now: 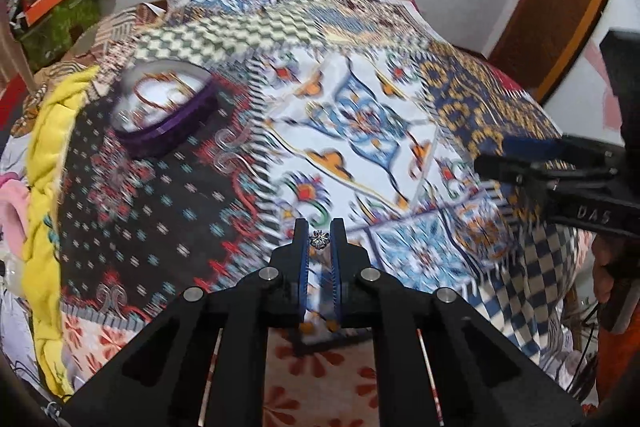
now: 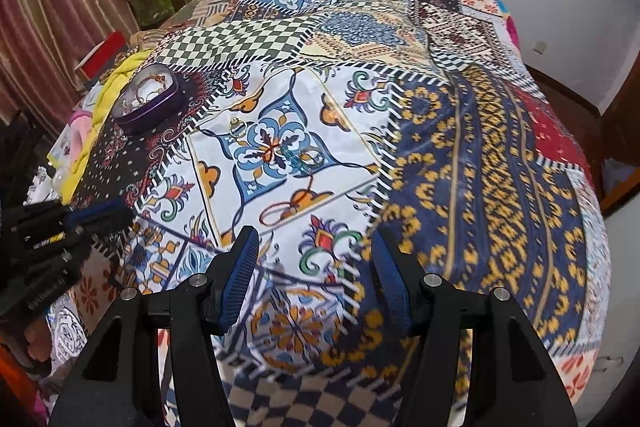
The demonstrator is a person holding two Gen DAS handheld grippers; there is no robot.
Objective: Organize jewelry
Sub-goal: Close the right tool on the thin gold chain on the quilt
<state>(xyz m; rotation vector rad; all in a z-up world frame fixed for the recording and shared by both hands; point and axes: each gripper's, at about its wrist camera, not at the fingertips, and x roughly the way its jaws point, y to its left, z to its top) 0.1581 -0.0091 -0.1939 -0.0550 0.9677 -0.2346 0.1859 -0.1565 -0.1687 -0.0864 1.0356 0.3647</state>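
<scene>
The left gripper (image 1: 319,239) pinches a tiny sparkly ring (image 1: 319,239) at its very tips, above the near part of the quilt (image 1: 360,131). The ring could slip out and hide in the busy pattern, since the box (image 1: 168,107) sits far off to the left. The right gripper (image 2: 314,251) is spread wide and holds nothing.

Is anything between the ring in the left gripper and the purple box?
Nothing visible. The left gripper holds the ring above the bedspread; the open purple box lies ahead to the left, with only flat cloth in between. The view is motion-blurred.
</scene>
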